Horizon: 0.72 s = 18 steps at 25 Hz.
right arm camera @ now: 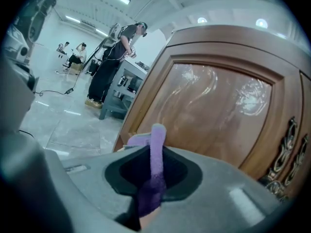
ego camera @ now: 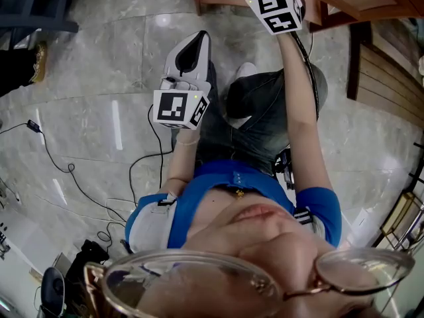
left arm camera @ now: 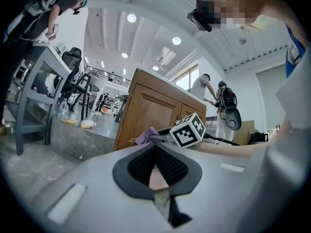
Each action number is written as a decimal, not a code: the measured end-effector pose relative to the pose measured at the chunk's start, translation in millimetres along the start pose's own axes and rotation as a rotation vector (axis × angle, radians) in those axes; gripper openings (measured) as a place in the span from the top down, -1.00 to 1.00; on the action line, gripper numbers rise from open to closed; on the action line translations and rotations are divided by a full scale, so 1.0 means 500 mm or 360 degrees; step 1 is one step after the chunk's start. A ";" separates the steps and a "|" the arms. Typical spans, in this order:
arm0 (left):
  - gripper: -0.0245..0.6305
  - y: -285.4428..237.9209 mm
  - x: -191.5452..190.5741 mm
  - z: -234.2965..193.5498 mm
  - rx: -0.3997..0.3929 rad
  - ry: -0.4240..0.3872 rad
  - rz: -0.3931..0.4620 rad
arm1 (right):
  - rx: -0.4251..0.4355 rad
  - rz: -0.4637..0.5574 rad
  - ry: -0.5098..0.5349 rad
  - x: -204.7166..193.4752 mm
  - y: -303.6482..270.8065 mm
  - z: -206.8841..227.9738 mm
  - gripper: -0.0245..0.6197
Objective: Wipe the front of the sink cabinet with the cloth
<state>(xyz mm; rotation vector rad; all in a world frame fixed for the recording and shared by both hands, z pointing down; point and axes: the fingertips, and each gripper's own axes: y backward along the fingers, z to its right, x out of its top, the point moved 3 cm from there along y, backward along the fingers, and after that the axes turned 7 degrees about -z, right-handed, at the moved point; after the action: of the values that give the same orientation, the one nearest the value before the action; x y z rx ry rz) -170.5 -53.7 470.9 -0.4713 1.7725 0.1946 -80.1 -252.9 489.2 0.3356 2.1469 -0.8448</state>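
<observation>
Count: two tools, one cloth, one sink cabinet.

Right tool [right arm camera: 155, 145]:
- The jaws are closed down on the cloth [right arm camera: 156, 130], which is purple and pinched in the seam between the pads.
- The arm is stretched forward. In the head view the tool sits at the foot of the cabinet, and the top edge of the view cuts off its tips.

Cloth:
- It shows edge-on as a narrow strip. Its long axis runs along the jaws and out toward the cabinet door.
- The free end rises past the jaw tips, and a fold flops over to the left.
- In the left gripper view it sits right at the lower front corner of the sink cabinet [left arm camera: 146, 108]. I cannot tell whether it actually presses on the wood.

Sink cabinet:
- It is brown wood, with two raised-panel doors visible from the left gripper view.
- One glossy door panel [right arm camera: 218, 106] fills most of the right gripper view.

Left tool [left arm camera: 156, 148]:
- The jaws are together with nothing gripped between them.
- It is held back from the cabinet in front of the person's knees, pointing toward the cabinet and the right tool.

The floor [ego camera: 99, 111] is grey marble tile, with a black cable [ego camera: 59, 164] trailing across it.
</observation>
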 end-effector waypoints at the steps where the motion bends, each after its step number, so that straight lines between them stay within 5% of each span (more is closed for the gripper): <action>1: 0.92 -0.003 -0.002 0.002 -0.0010 0.0002 -0.0003 | -0.0011 -0.0011 -0.0007 -0.006 0.005 0.006 0.74; 18: 0.92 -0.049 -0.017 0.028 -0.0126 0.0015 -0.0033 | -0.0251 -0.0254 -0.0061 -0.147 0.095 0.115 0.74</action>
<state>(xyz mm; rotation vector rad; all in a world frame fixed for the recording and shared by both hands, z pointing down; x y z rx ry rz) -146.3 -68.6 478.5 -0.5482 1.7733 0.2493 24.5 -253.5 496.1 0.0674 2.2094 -0.7575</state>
